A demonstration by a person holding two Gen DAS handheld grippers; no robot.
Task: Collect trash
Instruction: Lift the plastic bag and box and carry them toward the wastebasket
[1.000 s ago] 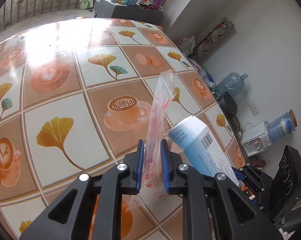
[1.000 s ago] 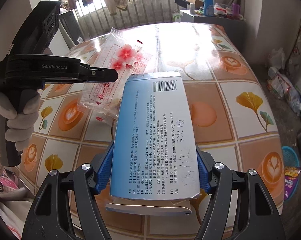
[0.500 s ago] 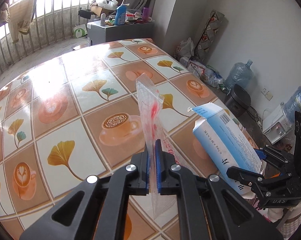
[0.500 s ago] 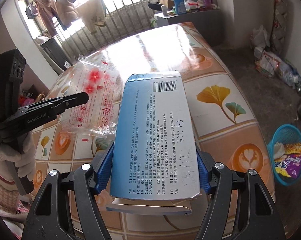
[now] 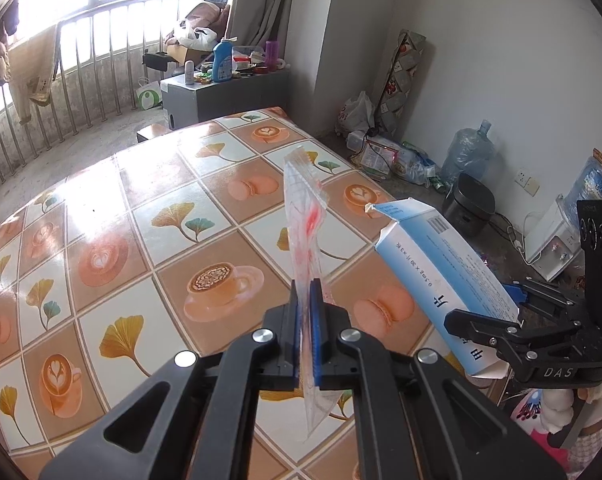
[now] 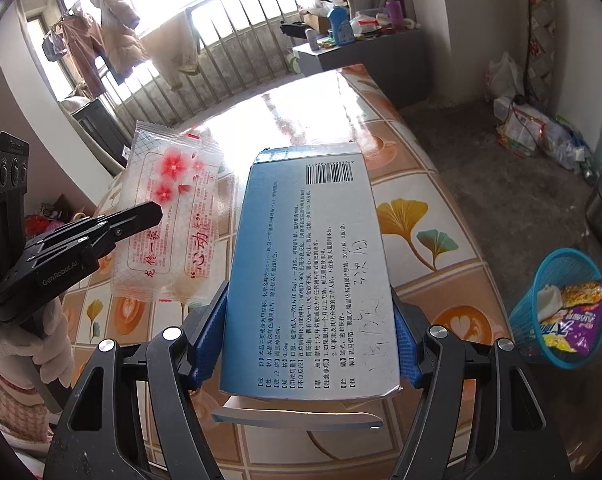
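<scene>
My left gripper (image 5: 306, 300) is shut on a clear plastic wrapper with red flowers (image 5: 304, 216), held edge-on above the table; the wrapper also shows in the right wrist view (image 6: 173, 216), with the left gripper (image 6: 141, 216) at its left. My right gripper (image 6: 307, 320) is shut on a blue and white medicine box (image 6: 307, 280), held above the table's near edge; the box also shows in the left wrist view (image 5: 441, 280), with the right gripper (image 5: 501, 324) beneath it. A blue trash basket (image 6: 557, 304) with wrappers inside stands on the floor to the right of the table.
The table (image 5: 141, 248) has a glossy cloth with coffee cups and ginkgo leaves. A grey cabinet (image 5: 221, 92) with bottles stands beyond it. Bags, water jugs (image 5: 467, 152) and a black cooker (image 5: 469, 200) line the right wall. A railing (image 6: 221, 60) runs at the back.
Both grippers have risen from the table, so more room and floor show. My left gripper has closed tight on the wrapper. The blue basket has come into the right wrist view.
</scene>
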